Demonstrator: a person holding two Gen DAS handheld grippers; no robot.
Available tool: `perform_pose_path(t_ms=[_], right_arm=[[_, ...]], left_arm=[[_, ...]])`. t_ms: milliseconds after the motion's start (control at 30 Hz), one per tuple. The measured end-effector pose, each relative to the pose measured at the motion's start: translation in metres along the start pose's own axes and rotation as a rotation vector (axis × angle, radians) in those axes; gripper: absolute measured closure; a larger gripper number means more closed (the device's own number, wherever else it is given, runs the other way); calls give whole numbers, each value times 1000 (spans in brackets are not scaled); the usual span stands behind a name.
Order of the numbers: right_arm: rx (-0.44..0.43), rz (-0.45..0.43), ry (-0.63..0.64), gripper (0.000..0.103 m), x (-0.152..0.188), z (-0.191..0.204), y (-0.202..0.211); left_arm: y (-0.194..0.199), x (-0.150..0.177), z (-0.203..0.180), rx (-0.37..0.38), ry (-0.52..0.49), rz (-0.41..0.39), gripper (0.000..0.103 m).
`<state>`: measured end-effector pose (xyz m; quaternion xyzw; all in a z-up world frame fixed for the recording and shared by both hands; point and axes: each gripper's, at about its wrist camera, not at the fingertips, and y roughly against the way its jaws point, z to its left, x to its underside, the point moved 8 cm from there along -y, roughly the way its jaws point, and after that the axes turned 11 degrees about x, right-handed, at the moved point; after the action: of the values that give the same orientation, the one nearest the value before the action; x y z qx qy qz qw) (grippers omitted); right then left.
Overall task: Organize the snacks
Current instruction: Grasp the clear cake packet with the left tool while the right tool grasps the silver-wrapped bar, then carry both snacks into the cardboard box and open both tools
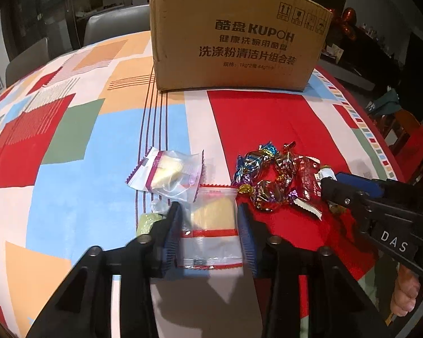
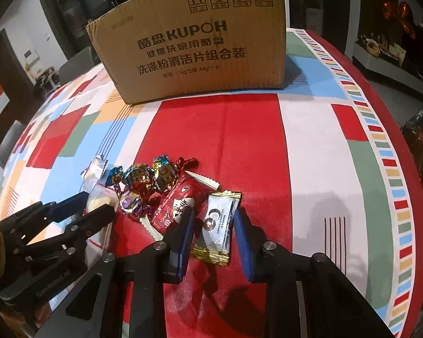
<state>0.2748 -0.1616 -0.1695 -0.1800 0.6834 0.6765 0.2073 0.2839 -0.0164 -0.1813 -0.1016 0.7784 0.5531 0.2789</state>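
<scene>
— What is the left gripper (image 1: 210, 233) doing?

— It is straddling a clear packet with red stripes (image 1: 211, 236) lying on the surface (image 1: 70, 169); its blue pads are sitting at the packet's two edges, though I cannot tell whether they are pressing. The packet's near end is blurring under glare.

— And the right gripper (image 2: 213, 235)?

— It is narrowing around a silver and gold candy packet (image 2: 218, 225), one pad at each side, contact unclear. A red packet (image 2: 174, 202) is lying just beside it, with the foil-wrapped candies (image 2: 143, 183) heaped beyond.

— The cardboard box (image 1: 234, 36)?

— It is standing well behind, its top cut off, its inside hidden.
</scene>
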Motion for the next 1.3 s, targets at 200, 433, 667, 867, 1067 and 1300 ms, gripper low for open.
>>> perform_pose_path(t_ms=[200,433,667,867,1067,1300], right_arm=[[10,-10,11,82,1,-2,1],[9,-44,6,82,2,-8,18],[-26,-93,-10,82,-4,-10,46],[-62,-158,-9,82,-19,-5,72],[-83,-224,-2,82,-39,-2,95],[-85,-295,1,82,-70,-3,114]], left_arm=[[1,0,0,20,22,-4,69],[12,5,-8,34,31,-5,70],[42,-2,-25,60,11,-57,70],[69,-20,-37,61,-15,-125,70],[89,-44,-43,60,-41,-184,70],[107,-76,-45,47,-75,-251,70]])
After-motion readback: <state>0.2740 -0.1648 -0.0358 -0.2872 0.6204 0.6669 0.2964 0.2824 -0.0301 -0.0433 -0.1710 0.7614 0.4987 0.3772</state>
